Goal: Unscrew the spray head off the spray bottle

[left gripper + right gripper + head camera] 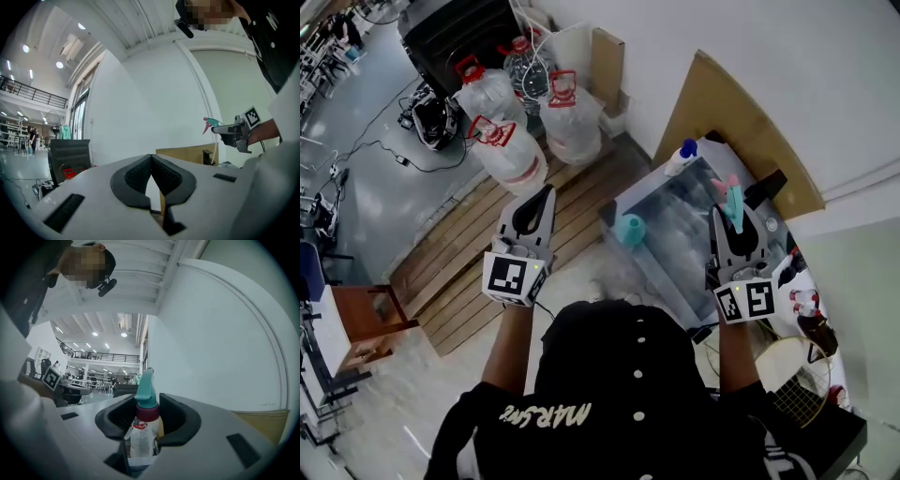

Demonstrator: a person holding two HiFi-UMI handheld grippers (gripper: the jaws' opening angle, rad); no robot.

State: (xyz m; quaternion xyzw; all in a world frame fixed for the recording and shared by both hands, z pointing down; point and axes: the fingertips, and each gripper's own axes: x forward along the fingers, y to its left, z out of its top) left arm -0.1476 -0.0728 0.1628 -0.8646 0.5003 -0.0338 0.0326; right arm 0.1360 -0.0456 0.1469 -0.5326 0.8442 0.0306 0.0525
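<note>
A white wall [769, 37] rises beside a wooden pallet [459, 272] on grey floor [384, 216], under ceiling lights [59, 64].

The spray bottle [140, 441] has its base hidden down inside the right tongs [146, 414], label unreadable.

Both arms stretched forward, well apart, forearms bare. Left gripper [547, 192] at left, pointing level, jaws pressed together, nothing between them. Right gripper [733, 217] at right, tipped slightly up, jaws clamped on the spray bottle [140, 439] just below its spray head [146, 390], bottle upright
</note>
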